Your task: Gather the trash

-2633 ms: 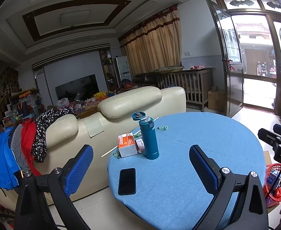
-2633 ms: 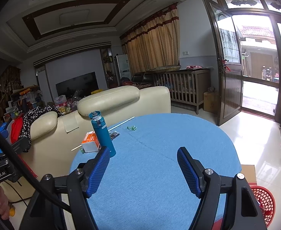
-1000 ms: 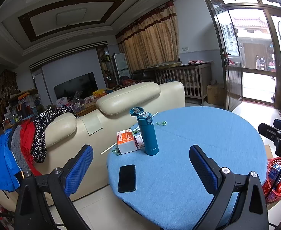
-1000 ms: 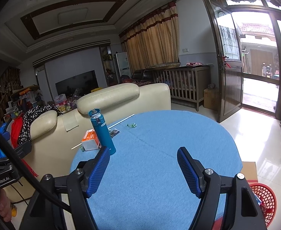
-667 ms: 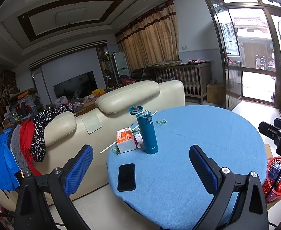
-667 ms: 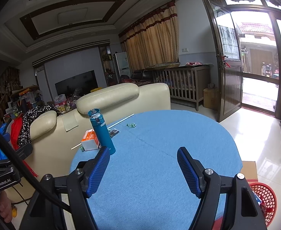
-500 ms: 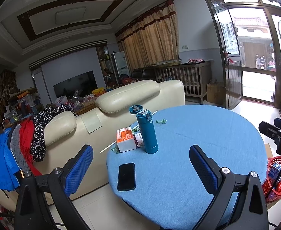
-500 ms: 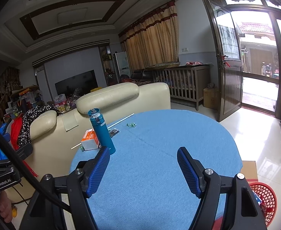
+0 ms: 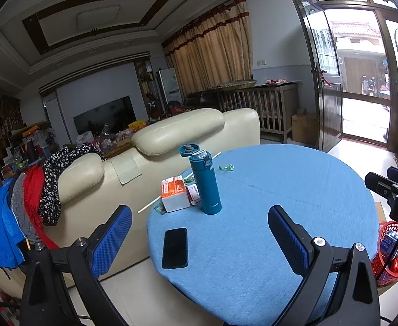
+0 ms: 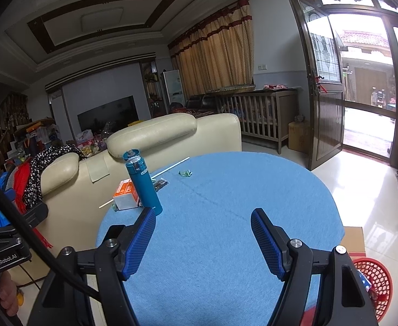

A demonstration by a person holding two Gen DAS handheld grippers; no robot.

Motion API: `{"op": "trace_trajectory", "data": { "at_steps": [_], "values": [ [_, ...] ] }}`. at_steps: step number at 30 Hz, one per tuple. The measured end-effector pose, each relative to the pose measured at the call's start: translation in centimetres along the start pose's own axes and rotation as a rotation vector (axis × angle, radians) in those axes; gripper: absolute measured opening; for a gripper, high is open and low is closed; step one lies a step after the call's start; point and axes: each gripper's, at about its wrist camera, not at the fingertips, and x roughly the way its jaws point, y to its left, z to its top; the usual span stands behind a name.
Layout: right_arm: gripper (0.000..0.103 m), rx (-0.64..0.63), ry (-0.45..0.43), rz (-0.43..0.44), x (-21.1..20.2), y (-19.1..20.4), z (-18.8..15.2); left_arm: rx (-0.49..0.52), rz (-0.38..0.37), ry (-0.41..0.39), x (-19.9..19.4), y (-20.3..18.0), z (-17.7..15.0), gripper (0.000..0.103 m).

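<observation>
Wrappers make up the trash: a crumpled green candy wrapper (image 9: 226, 167) lies on the round blue-clothed table (image 9: 294, 190) beyond the tall teal flask (image 9: 205, 183), apart from it. Left gripper (image 9: 199, 221) and right gripper (image 10: 203, 217) hover above the near table edge, both spread wide and holding nothing. Beside the table stands a red mesh plastic basket (image 10: 373, 277).

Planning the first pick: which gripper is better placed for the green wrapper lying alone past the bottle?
Right, probably. The green wrapper has open tablecloth between it and the open right gripper. From the left gripper, also open, the teal bottle stands near the path.
</observation>
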Motion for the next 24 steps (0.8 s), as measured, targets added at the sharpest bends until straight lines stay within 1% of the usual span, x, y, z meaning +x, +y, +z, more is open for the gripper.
{"op": "trace_trajectory", "data": {
  "at_steps": [7, 12, 24],
  "values": [
    [0.076, 0.002, 0.023, -0.010, 1.6, -0.5, 0.8, -0.017, -0.007, 0.027, 2.0, -0.2, 0.7, 0.100],
    [0.076, 0.011, 0.056, -0.017, 3.4, -1.3, 1.3, -0.021, -0.013, 0.055, 3.9, -0.5, 1.4, 0.100],
    [0.076, 0.059, 0.134, -0.044, 8.9, -3.7, 2.6, -0.006, -0.029, 0.131, 9.4, -1.9, 2.9, 0.100]
  ]
}}
